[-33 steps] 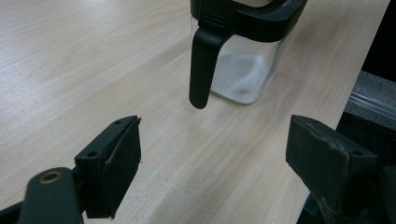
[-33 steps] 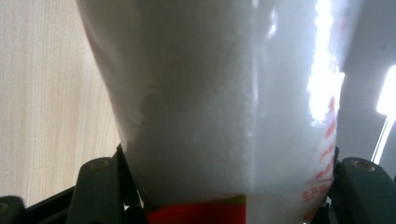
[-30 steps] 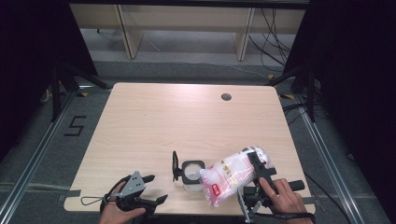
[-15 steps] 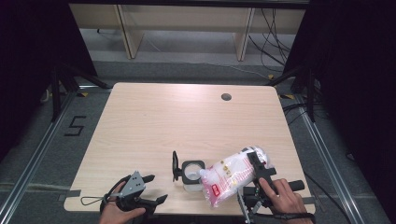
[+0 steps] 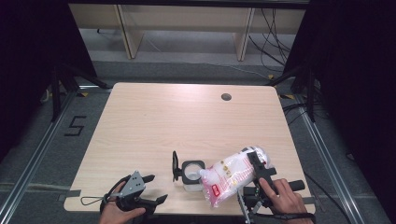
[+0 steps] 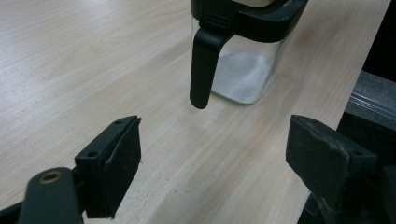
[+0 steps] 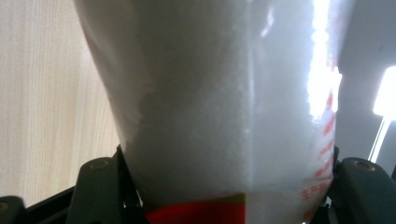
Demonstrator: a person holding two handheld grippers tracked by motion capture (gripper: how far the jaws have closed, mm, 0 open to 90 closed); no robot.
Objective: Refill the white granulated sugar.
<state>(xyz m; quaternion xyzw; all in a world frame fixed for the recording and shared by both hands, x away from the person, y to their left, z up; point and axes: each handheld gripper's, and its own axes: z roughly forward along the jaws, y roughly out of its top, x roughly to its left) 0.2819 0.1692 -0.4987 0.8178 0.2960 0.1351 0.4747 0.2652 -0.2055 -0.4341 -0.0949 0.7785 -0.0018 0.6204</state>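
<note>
Bag tilted over jar at table's near edge
Right gripper jaws clamped on the white-granule bag, mouth at the glass jar; left gripper jaws apart, empty

Tilted white-powder bag over open jar

No visible change: bag tilted over jar near the worktop's front edge same as before, both grippers' positions unchanged, right gripper grip unchanged.
</note>
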